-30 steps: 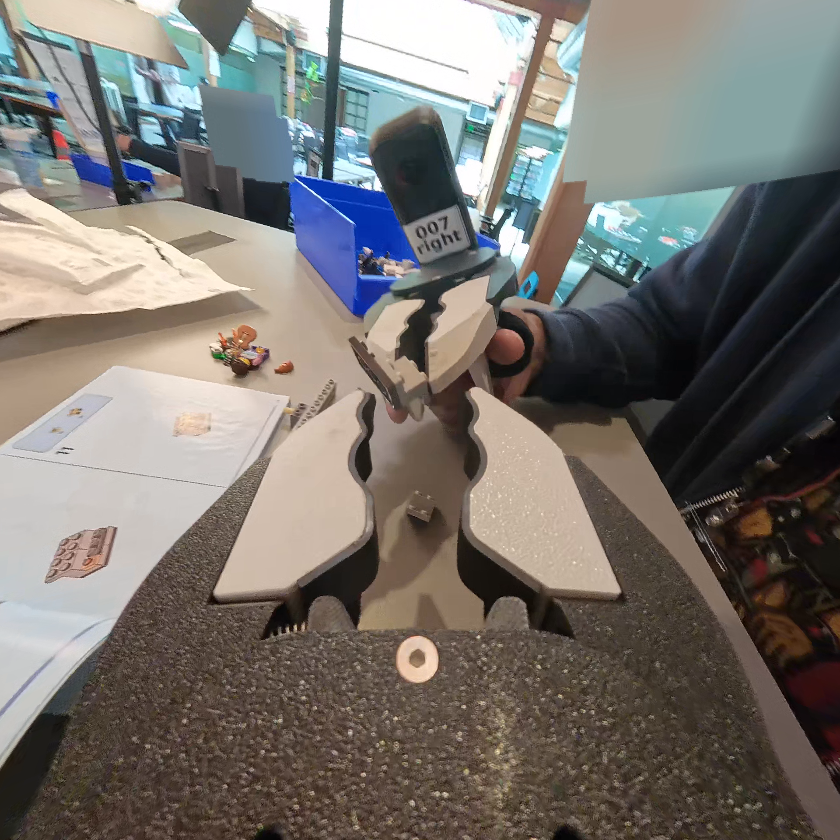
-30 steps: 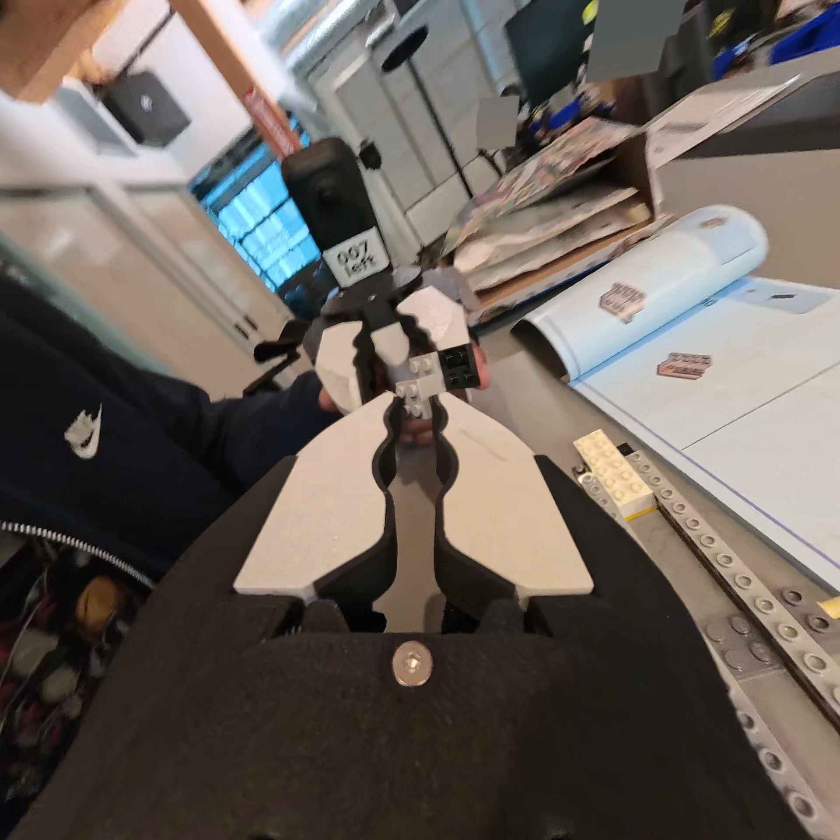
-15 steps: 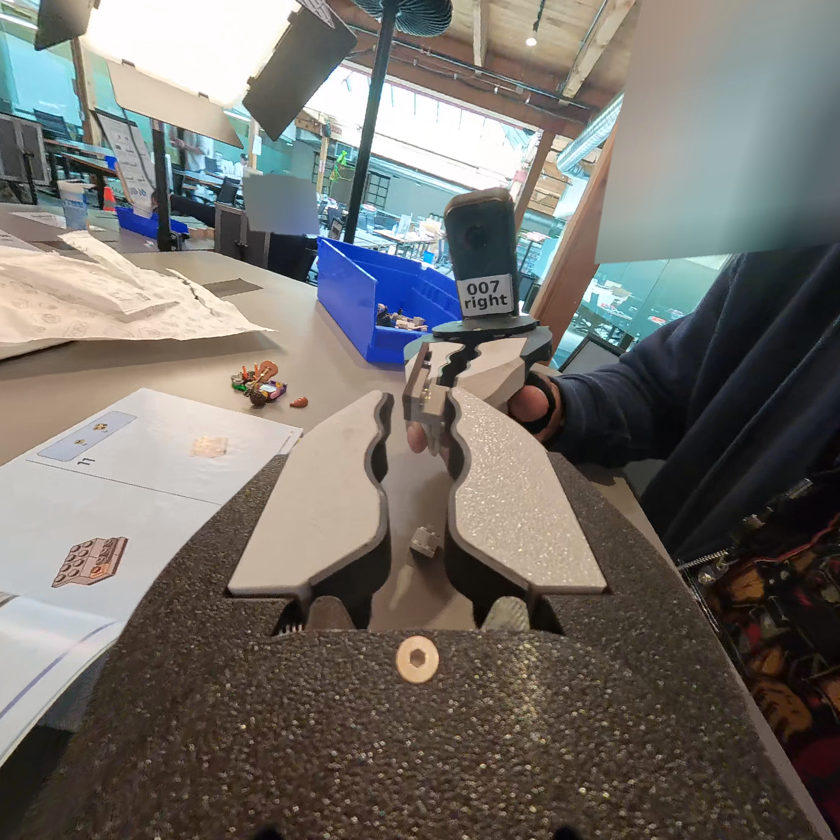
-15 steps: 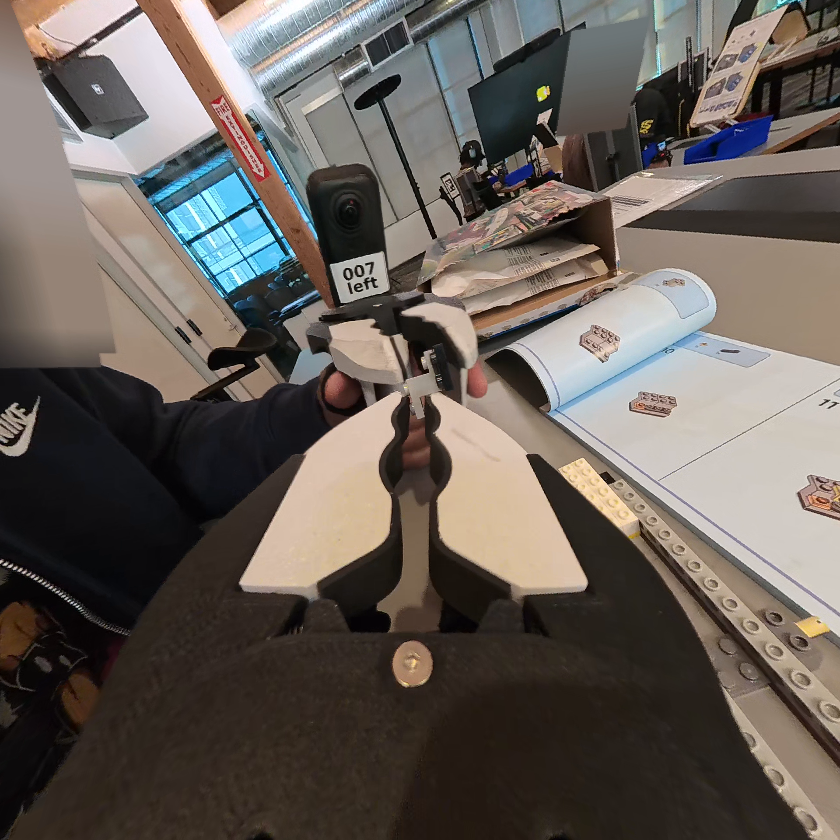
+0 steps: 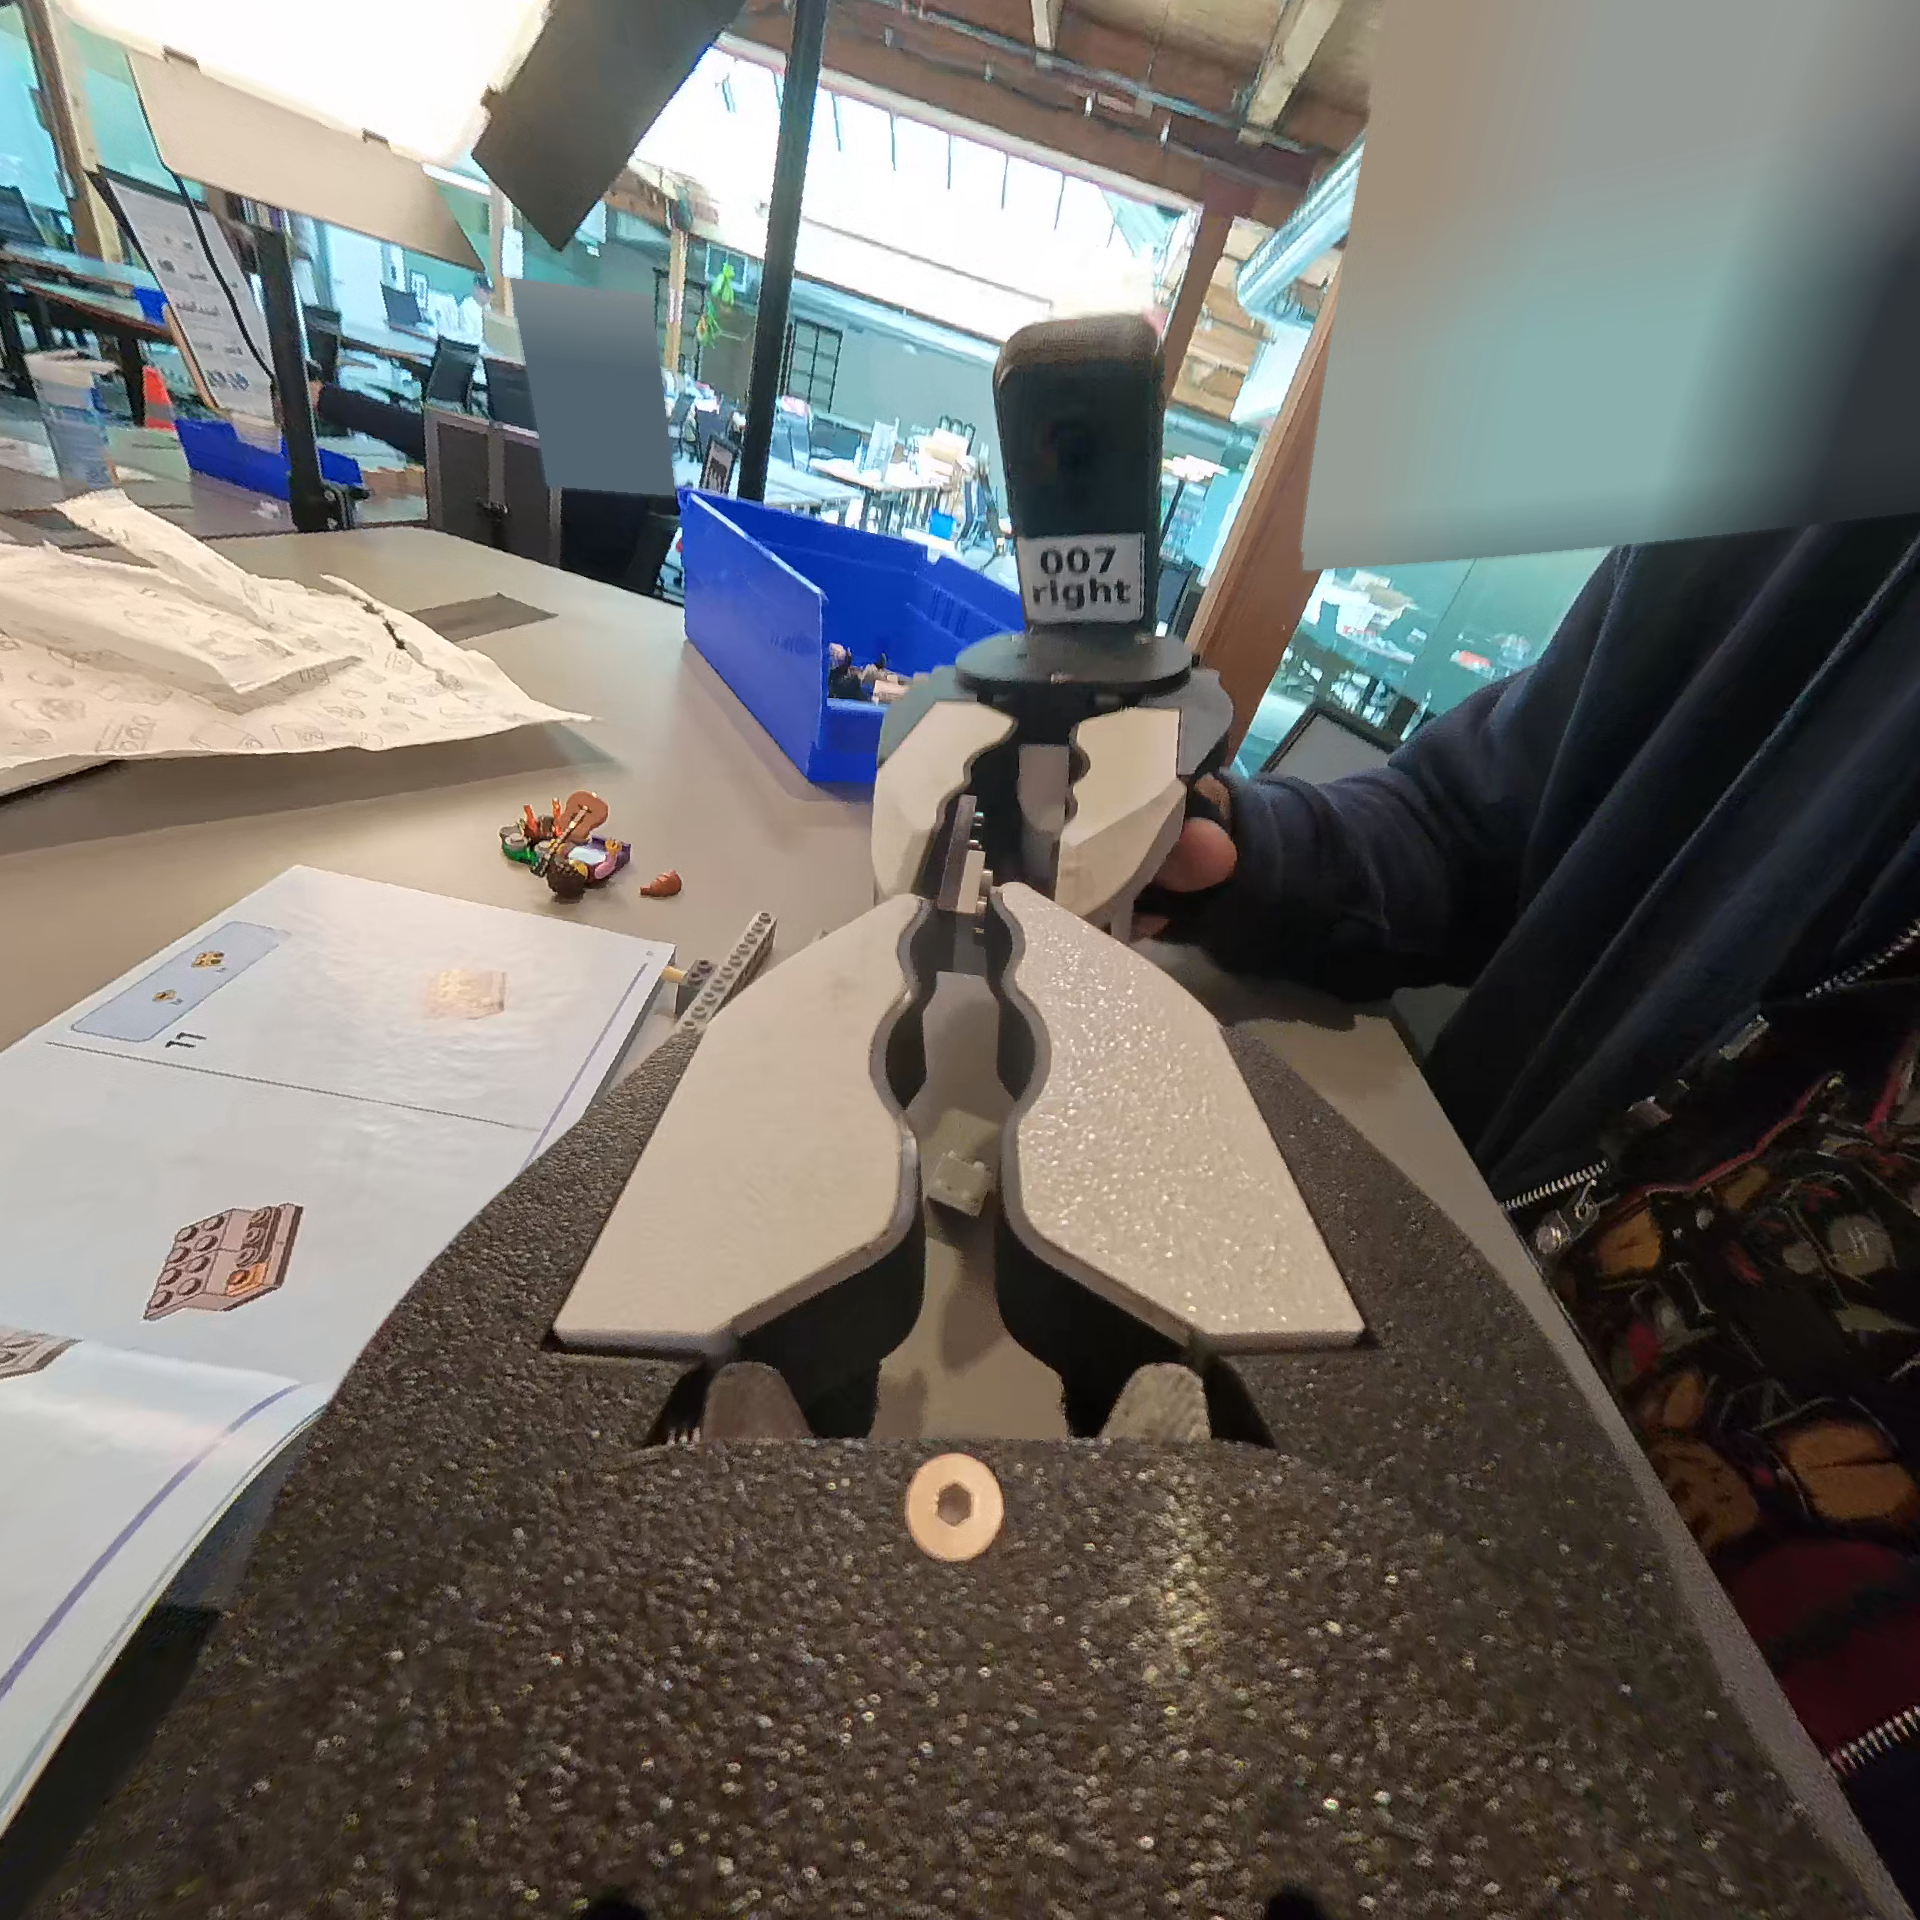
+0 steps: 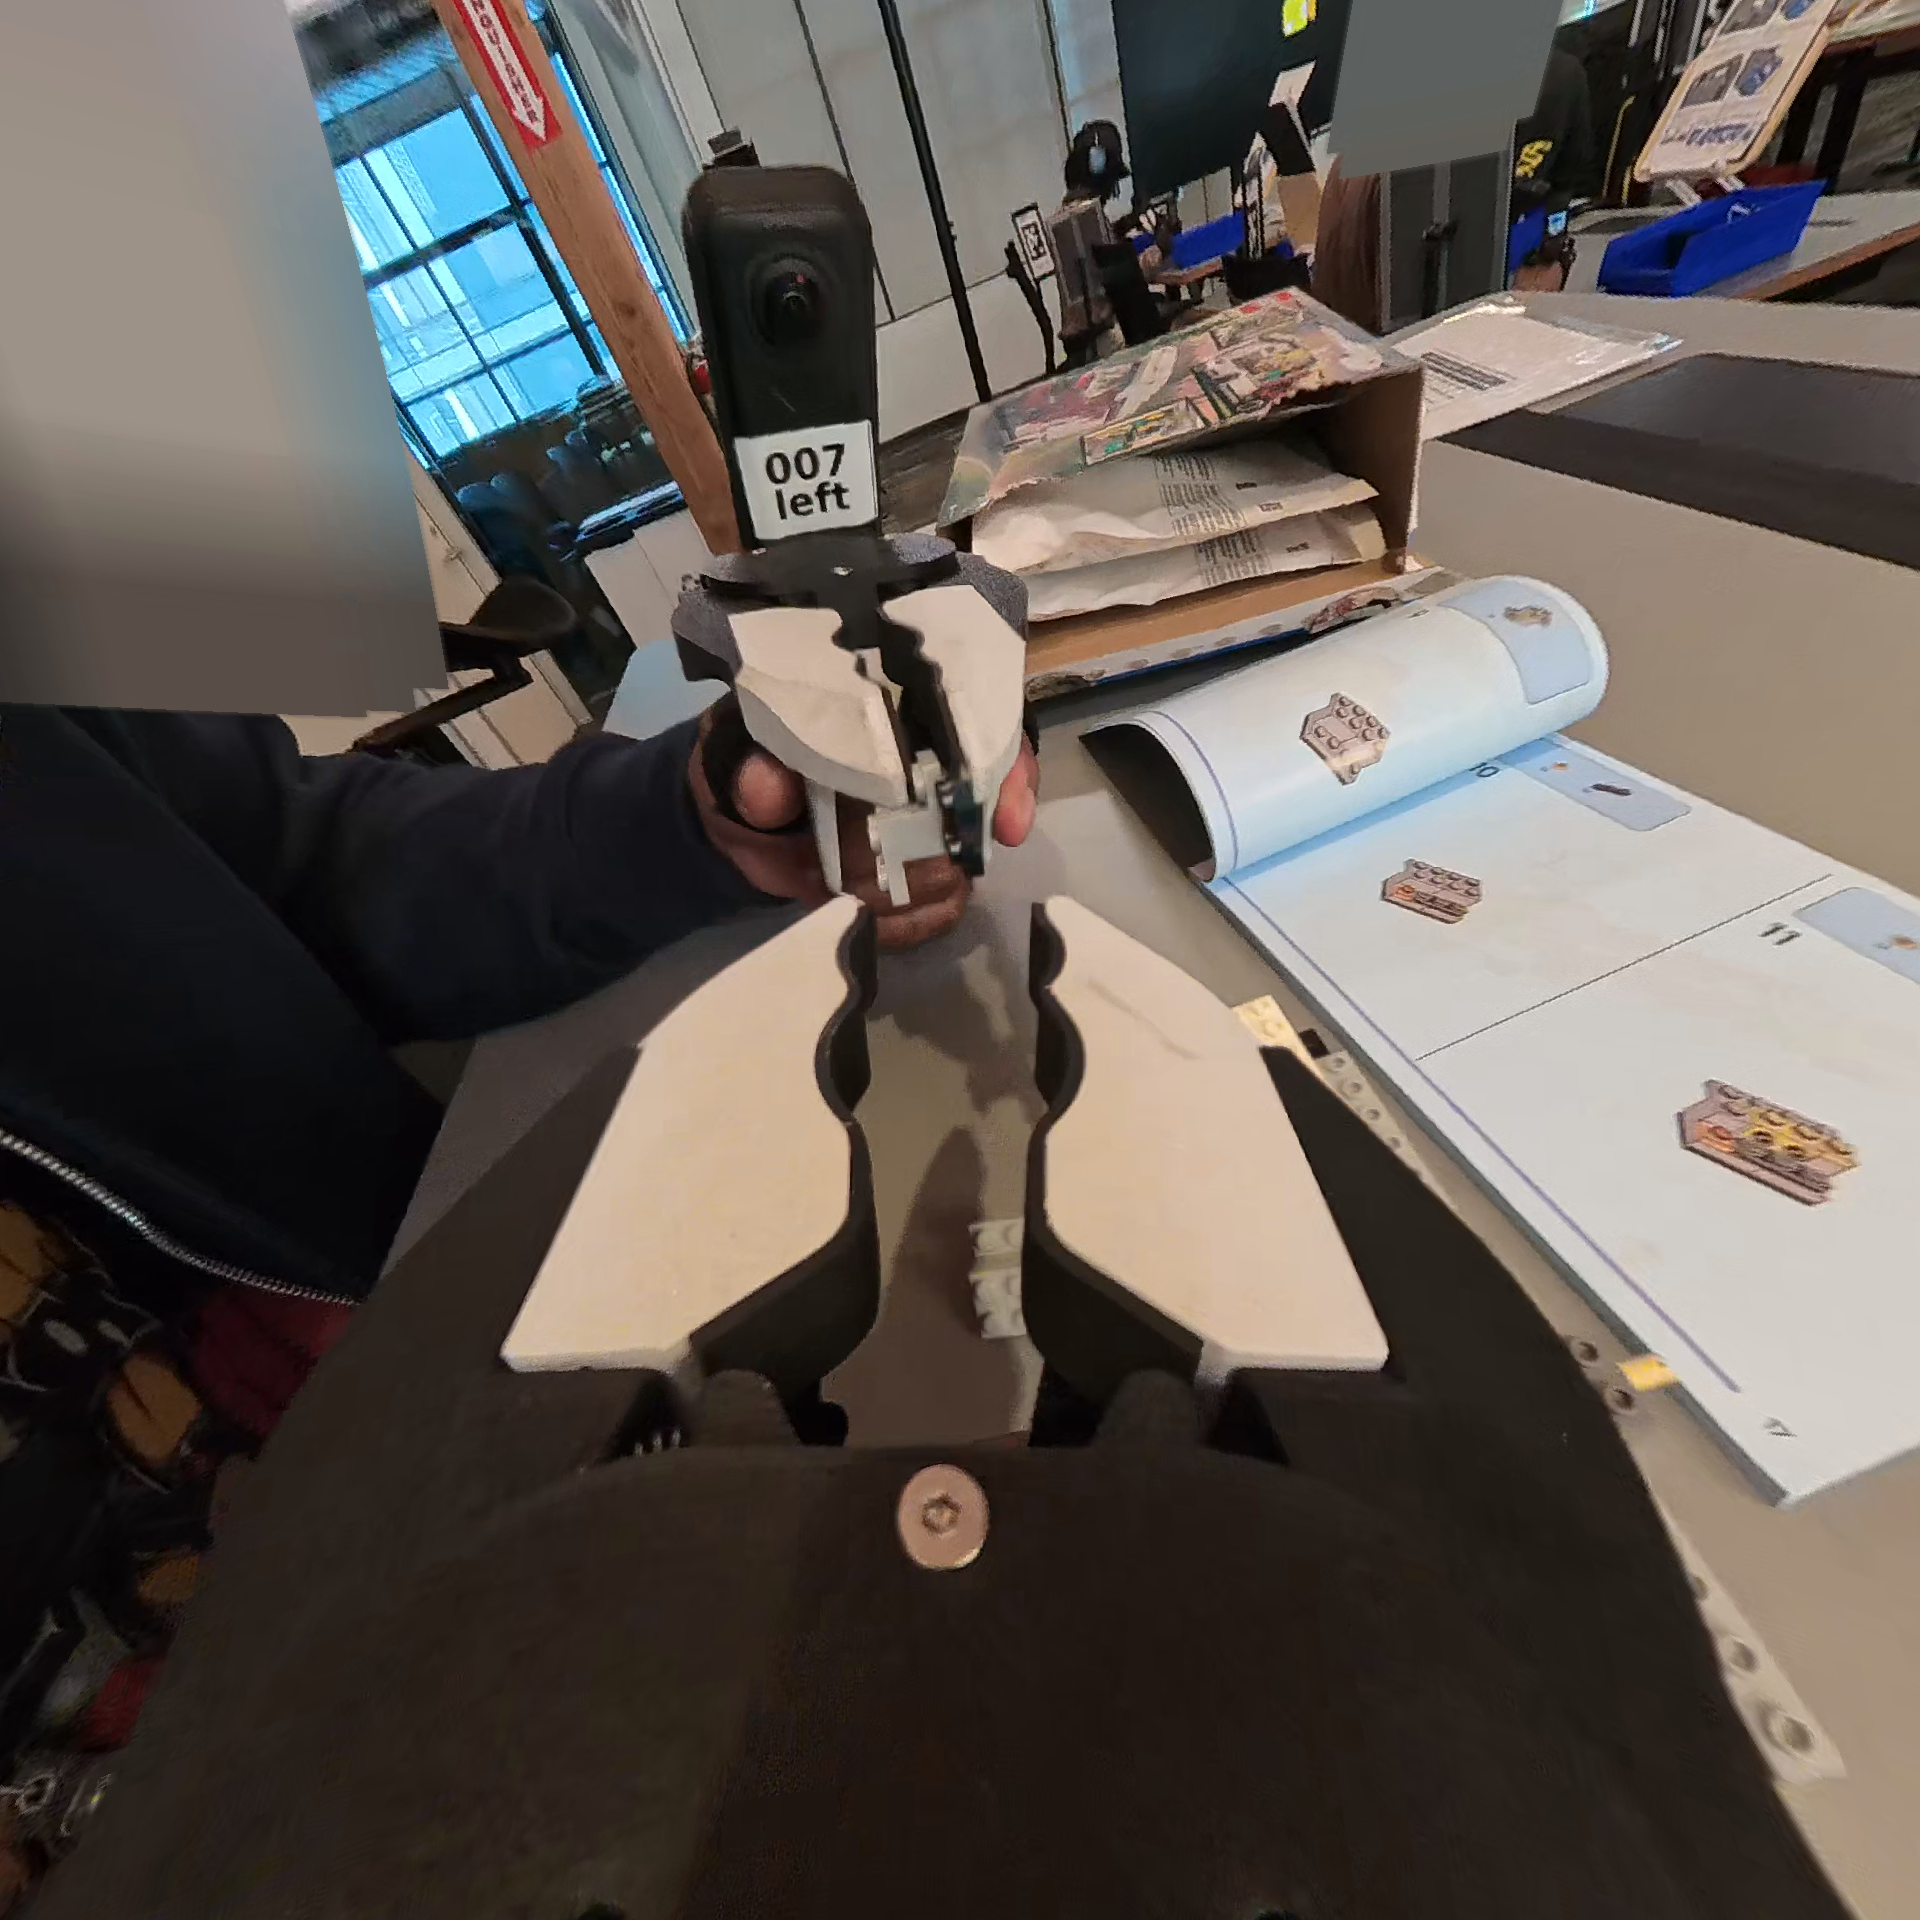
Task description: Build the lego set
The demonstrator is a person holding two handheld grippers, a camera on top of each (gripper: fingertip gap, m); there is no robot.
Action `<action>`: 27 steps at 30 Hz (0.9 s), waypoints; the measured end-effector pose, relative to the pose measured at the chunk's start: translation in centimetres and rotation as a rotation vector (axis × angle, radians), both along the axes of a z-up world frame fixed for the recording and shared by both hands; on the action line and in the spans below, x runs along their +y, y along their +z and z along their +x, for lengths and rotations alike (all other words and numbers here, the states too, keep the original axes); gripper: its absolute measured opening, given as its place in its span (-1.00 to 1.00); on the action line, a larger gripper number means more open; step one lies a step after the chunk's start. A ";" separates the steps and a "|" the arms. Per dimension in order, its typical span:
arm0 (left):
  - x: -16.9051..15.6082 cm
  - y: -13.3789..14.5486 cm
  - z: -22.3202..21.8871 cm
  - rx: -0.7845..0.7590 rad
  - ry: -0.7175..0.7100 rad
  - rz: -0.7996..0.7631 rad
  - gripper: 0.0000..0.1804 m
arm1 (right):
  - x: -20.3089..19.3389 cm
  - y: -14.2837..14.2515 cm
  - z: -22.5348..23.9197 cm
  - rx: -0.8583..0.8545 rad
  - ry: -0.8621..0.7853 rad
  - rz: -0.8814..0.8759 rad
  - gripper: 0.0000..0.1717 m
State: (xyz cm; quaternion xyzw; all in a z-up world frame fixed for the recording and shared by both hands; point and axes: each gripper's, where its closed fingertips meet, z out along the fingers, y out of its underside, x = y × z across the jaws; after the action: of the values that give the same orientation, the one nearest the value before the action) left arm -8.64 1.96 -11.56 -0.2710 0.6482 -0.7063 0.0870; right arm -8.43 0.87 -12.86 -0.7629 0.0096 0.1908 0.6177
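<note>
One open booklet [image 5: 312, 1039] lies at the left edge of the bench [image 5: 675, 748], with a long grey beam [image 5: 732, 961] just beside its corner and a small heap of coloured pieces [image 5: 566, 842] behind it. In the middle, my left gripper [image 5: 961, 914] is clamped at its very tips on a small grey plate assembly [image 6: 904, 826] that carries a dark piece on one side. The assembly is held in the air with its long side about vertical. My right gripper [image 6: 951, 920] points straight at it from the opposite side, fingers apart and empty. The assembly is just ahead of them, nearer the left one. Whether it reaches between those tips I cannot tell. Under the fingers a loose grey brick [image 5: 961, 1179] rests on the bench, partly hidden.
</note>
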 end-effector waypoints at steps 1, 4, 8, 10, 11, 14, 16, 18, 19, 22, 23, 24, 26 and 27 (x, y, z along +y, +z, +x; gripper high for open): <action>0.0 -0.3 -0.1 0.006 -0.005 0.028 -0.91 | -0.1 0.3 0.0 0.000 0.005 0.014 -0.68; -0.6 -1.2 -0.5 0.017 -0.042 0.101 -0.91 | -0.3 0.4 -0.1 0.013 0.018 0.014 -0.72; -1.4 -1.7 -1.1 0.028 -0.087 0.128 -0.91 | -0.4 -0.3 -0.9 -0.008 0.068 -0.017 -0.94; -1.4 -1.7 -1.2 0.045 -0.100 0.107 -0.90 | -0.4 -0.3 -1.0 -0.012 0.070 -0.016 -0.94; -1.4 -1.7 -1.2 0.063 -0.104 0.086 -0.90 | -0.4 -0.3 -1.0 0.000 0.071 -0.014 -0.94; -1.5 -1.6 -1.1 0.064 -0.096 0.074 -0.90 | -0.4 -0.3 -0.9 0.046 0.083 -0.006 -0.94; -1.7 -2.1 -1.1 0.070 -0.096 0.120 -0.91 | -0.6 -0.9 -0.8 0.038 0.099 -0.046 -0.94; -1.8 -2.8 -1.0 0.087 -0.092 0.175 -0.91 | -1.0 -2.0 -0.3 -0.010 0.103 -0.111 -0.89; -1.8 -3.1 -0.9 0.103 -0.084 0.188 -0.91 | -1.2 -2.6 0.1 -0.047 0.094 -0.148 -0.83; -1.5 -4.0 -0.9 0.169 -0.082 0.222 -0.91 | -2.3 -5.1 0.4 -0.175 0.136 -0.285 -0.77; -1.2 -4.6 -0.8 0.199 -0.076 0.249 -0.91 | -2.7 -6.0 0.3 -0.228 0.153 -0.329 -0.75; -1.0 -5.3 -0.9 0.235 -0.072 0.291 -0.91 | -2.9 -6.7 0.3 -0.276 0.159 -0.364 -0.73; -0.5 -7.1 -0.9 0.302 -0.043 0.401 -0.91 | -2.8 -7.9 0.1 -0.324 0.172 -0.420 -0.70; -0.3 -7.9 -1.0 0.331 -0.034 0.454 -0.91 | -2.8 -8.4 -0.3 -0.332 0.185 -0.442 -0.69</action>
State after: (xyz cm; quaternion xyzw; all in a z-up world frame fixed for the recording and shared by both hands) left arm -9.64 1.70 -19.42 -0.3454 0.7996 -0.4905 0.0265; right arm -8.73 -1.92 -21.24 -0.8974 -0.1200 0.1123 0.4095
